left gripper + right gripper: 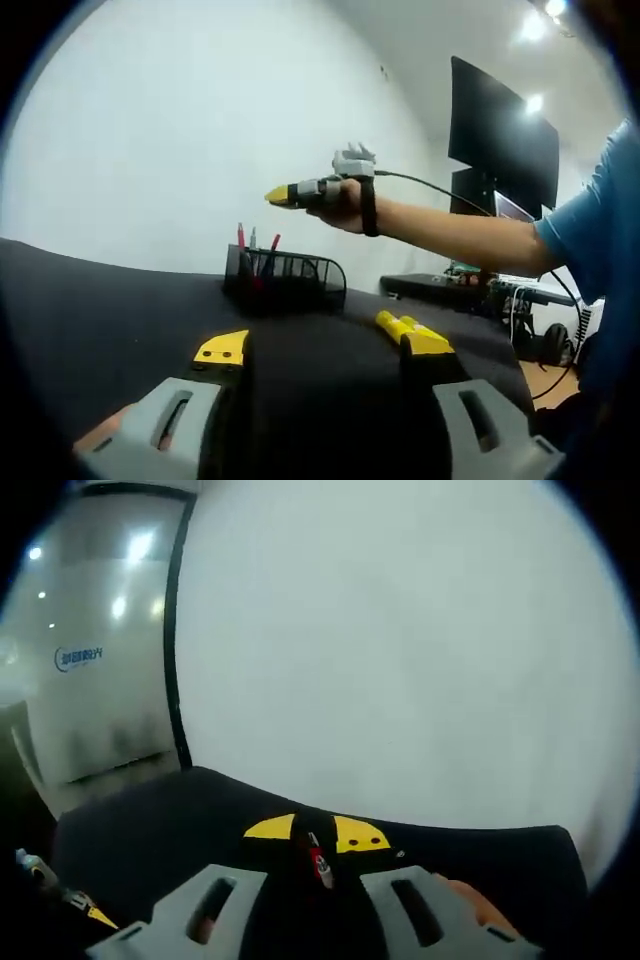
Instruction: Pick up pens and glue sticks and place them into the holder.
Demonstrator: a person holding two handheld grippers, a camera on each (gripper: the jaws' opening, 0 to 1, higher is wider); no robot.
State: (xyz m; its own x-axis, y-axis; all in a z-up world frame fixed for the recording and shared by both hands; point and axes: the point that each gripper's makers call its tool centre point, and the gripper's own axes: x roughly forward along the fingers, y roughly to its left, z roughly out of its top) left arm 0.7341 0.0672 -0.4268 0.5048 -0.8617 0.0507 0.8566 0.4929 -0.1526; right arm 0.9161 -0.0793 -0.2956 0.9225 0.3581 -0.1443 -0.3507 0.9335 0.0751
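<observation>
A black mesh holder (285, 280) stands on the black table (110, 310) in the left gripper view, with two red pens (241, 236) and a pale one sticking up at its left end. My left gripper (318, 342) is low in front of it, its yellow-tipped jaws wide apart with nothing between them. A hand holds my right gripper (285, 194) in the air above the holder, its yellow tip pointing left. In the right gripper view, the right gripper (315, 832) is shut on a thin dark pen with a red band (318, 860), above the table (160, 820).
A dark monitor (500, 130) hangs on the white wall at the right, with a black device (440, 288) and cables on the table edge below it. A person's blue sleeve (600, 220) is at the far right. A glass partition (90, 650) stands beyond the table.
</observation>
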